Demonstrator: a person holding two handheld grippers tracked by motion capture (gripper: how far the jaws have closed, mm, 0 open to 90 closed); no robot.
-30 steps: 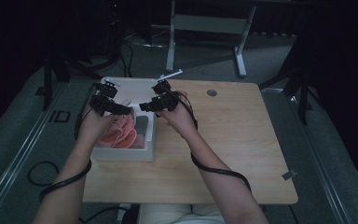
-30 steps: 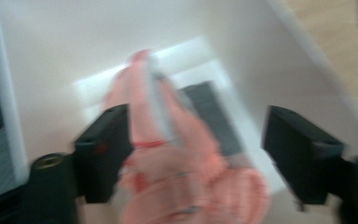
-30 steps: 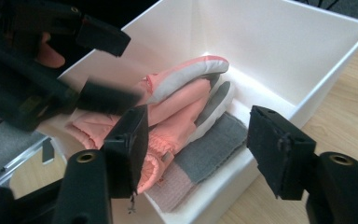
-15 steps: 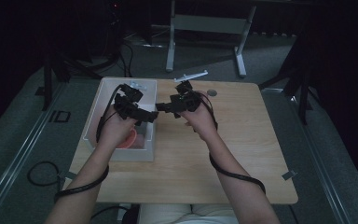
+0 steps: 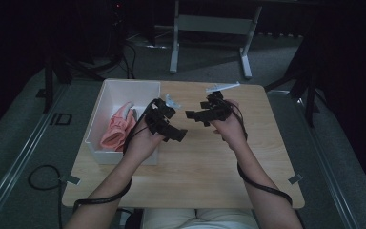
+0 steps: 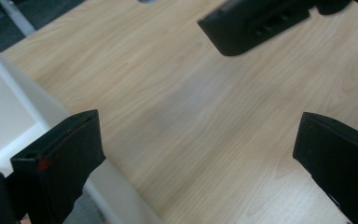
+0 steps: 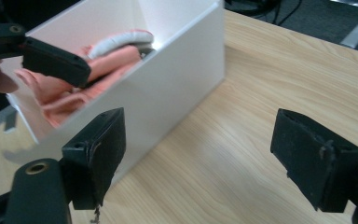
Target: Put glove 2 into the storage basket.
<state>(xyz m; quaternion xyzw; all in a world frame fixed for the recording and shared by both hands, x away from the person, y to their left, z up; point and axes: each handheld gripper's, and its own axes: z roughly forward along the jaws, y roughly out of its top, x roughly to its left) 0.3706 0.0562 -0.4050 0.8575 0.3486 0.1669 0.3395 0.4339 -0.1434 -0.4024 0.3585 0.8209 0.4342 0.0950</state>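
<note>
On the table (image 5: 209, 162), left side, sits the white bin (image 5: 106, 100) with the pink gloves (image 5: 116, 130) lying inside it. Both my grippers hang over bare wood beside it, tips facing: left gripper (image 5: 176, 134) just beside the bin, right gripper (image 5: 196, 116) near it. Right jaws just opened further; both pairs spread wide, nothing between them.

Pink-and-white gloves (image 5: 116, 128) lie crumpled inside the white open-topped box (image 5: 106, 90), just beside the left gripper (image 5: 167, 130), untouched by it.
</note>
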